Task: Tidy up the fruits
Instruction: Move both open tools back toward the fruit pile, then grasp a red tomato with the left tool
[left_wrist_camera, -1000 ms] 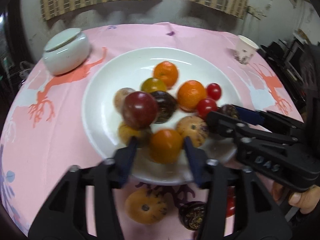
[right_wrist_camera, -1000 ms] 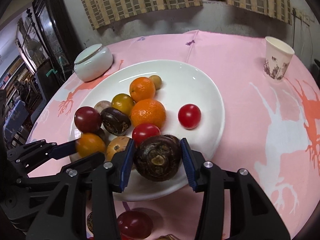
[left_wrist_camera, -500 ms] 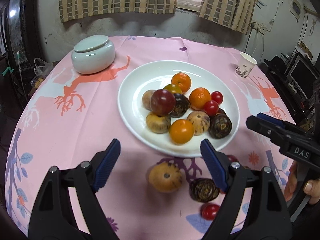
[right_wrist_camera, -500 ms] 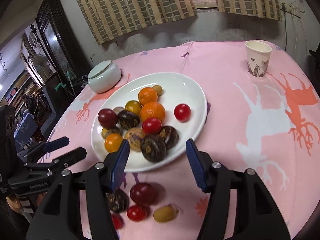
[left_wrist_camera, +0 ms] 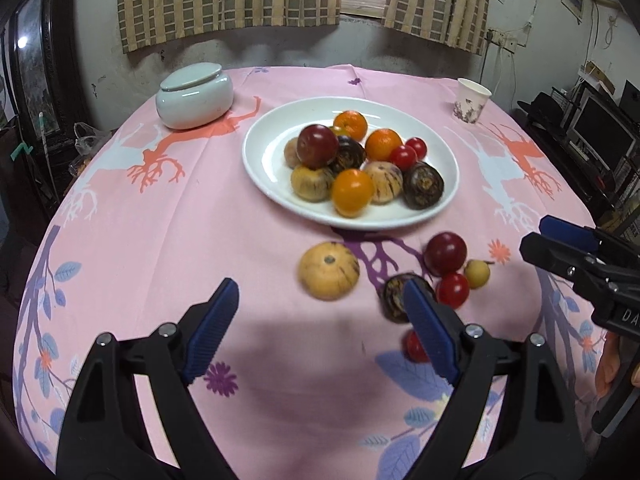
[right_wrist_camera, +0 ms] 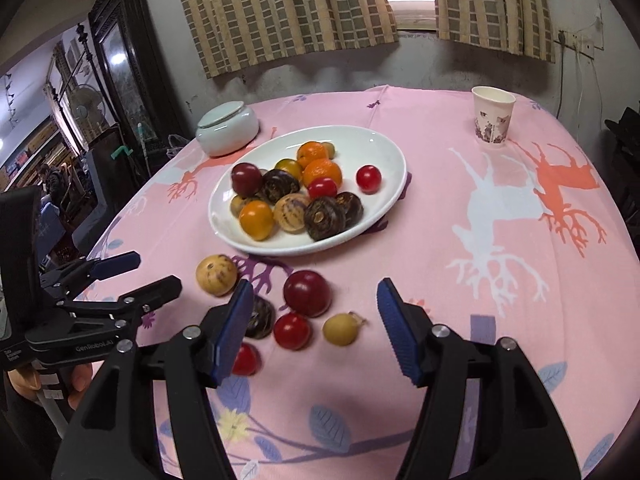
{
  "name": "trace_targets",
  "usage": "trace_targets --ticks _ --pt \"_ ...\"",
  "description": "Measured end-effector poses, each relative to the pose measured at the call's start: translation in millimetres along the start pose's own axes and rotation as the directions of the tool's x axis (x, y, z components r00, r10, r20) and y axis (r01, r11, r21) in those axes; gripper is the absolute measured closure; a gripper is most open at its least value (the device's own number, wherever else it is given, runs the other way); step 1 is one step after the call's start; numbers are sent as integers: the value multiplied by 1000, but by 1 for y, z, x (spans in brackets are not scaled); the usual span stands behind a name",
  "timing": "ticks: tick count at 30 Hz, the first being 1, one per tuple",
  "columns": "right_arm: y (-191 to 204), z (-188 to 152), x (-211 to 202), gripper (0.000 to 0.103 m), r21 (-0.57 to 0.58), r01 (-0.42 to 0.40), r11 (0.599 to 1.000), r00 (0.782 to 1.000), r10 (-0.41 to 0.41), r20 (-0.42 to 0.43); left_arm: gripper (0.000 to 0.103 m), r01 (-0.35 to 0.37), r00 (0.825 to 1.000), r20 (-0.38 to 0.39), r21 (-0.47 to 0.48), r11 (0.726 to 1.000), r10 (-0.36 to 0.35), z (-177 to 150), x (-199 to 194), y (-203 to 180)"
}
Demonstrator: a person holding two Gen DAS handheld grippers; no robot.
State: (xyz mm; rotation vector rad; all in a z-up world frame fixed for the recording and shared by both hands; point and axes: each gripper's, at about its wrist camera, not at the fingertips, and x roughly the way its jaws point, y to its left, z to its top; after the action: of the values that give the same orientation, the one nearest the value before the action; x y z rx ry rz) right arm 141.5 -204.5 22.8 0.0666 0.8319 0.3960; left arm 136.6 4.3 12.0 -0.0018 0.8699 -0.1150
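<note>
Right gripper (right_wrist_camera: 316,324) and left gripper (left_wrist_camera: 320,332) both wide and empty, jaws just opened, pulled back from plate (right_wrist_camera: 384,148); two fruits delivered there, six loose fruits (right_wrist_camera: 307,293) remain on cloth.

Glossy white ceramic plate (left_wrist_camera: 264,168); matt printed pink cloth (left_wrist_camera: 168,240) over the bench; glazed lidded jar (left_wrist_camera: 194,96); paper cup (right_wrist_camera: 493,122); smooth shiny tomatoes (right_wrist_camera: 292,331); black matt plastic tongs (right_wrist_camera: 316,322) with ribbed blue pads (right_wrist_camera: 394,336).
</note>
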Motion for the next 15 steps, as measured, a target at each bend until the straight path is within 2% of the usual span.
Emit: trace_targets --ticks 3,9,11,15 --pt "7 -11 0 38 -14 7 1000 1000 -7 -26 16 9 1000 -16 18 1000 -9 -10 -3 -6" --pt "4 -23 2 38 -10 35 999 999 -35 -24 16 45 998 -49 42 998 -43 -28 0 -25" --pt "-2 -26 3 38 9 26 1000 999 -25 -26 16 52 996 -73 56 997 -48 -33 5 -33" --pt "-14 -29 3 38 55 1 998 1000 0 -23 16 37 997 -75 62 997 -33 -37 12 -46"
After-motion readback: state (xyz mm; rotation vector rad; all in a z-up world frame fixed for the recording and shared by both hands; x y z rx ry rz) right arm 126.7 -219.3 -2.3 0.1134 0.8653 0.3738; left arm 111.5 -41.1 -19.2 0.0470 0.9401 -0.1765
